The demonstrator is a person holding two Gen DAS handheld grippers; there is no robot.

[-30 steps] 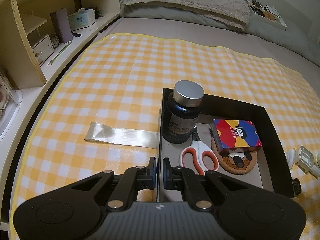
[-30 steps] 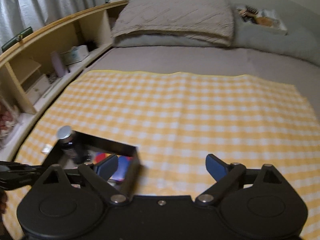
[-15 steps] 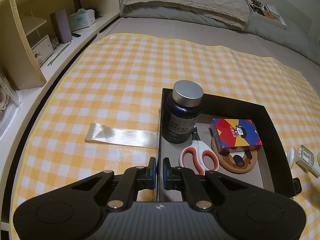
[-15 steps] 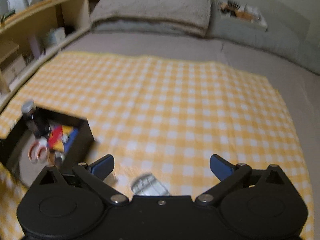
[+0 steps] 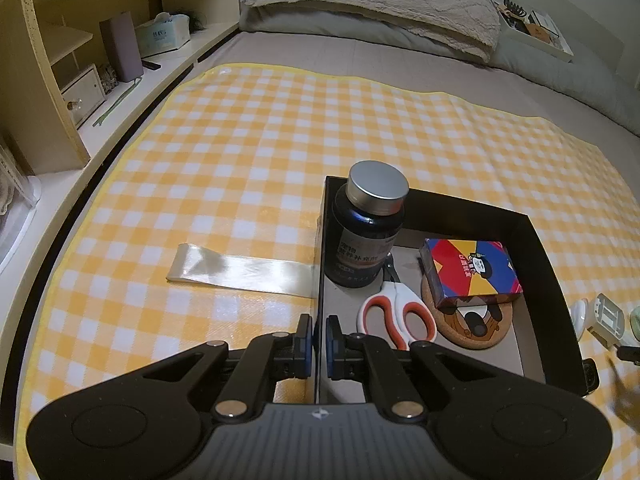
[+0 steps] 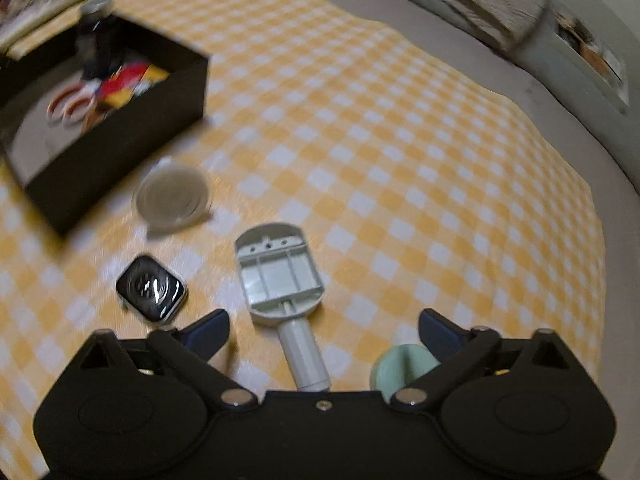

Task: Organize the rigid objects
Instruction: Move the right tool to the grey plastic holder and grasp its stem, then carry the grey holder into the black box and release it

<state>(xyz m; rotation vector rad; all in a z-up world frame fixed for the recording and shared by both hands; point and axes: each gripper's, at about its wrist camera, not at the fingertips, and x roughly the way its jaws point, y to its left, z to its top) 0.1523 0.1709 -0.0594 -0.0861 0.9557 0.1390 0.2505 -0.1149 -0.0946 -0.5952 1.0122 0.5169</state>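
My left gripper (image 5: pixel 319 340) is clamped on the near wall of the black box (image 5: pixel 554 280), which holds a dark bottle (image 5: pixel 368 232) with an unreadable label, scissors (image 5: pixel 400 316), a card pack (image 5: pixel 472 272) and a cork coaster (image 5: pixel 476 324). My right gripper (image 6: pixel 323 326), jaws just narrowing yet apart, straddles the grey-white handled tool (image 6: pixel 280 276) without touching it, beside a watch (image 6: pixel 152 290), a round lid (image 6: pixel 172 200) and a green disc (image 6: pixel 400 368). Open checked cloth (image 6: pixel 400 140) lies beyond.

Left claw (image 5: pixel 319 340) pinches the black box (image 5: pixel 320 272) wall beside the scissors (image 5: pixel 396 316).
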